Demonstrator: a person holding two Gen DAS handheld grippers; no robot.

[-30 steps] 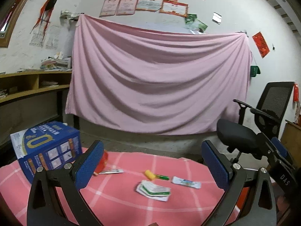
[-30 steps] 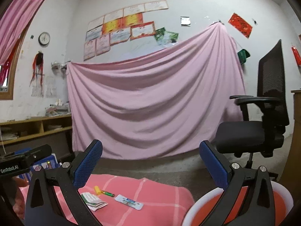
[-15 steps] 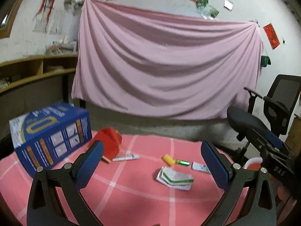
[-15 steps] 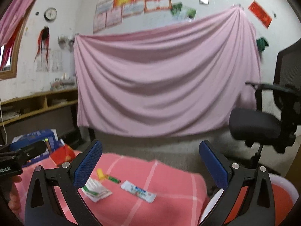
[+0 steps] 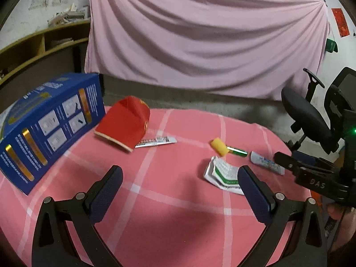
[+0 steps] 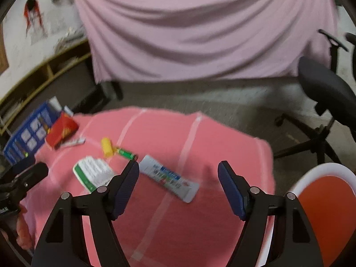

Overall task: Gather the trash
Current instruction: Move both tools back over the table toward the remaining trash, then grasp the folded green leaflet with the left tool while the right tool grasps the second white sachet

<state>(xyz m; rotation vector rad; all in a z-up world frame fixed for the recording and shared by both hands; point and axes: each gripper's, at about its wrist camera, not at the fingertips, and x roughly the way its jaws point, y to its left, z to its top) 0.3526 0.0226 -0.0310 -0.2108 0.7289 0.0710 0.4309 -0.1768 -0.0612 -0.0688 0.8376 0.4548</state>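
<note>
Pink tablecloth below: both grippers tilt downward, left gripper jaws spread, right gripper jaws narrowing, empty.

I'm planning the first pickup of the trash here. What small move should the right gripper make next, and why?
Probably ease the right gripper down onto the white tube. Its jaws have just been closing, nothing is gripped yet, and the tube lies flat on the pink cloth just ahead of them. The white bin with its orange liner sits close on the right.
</note>
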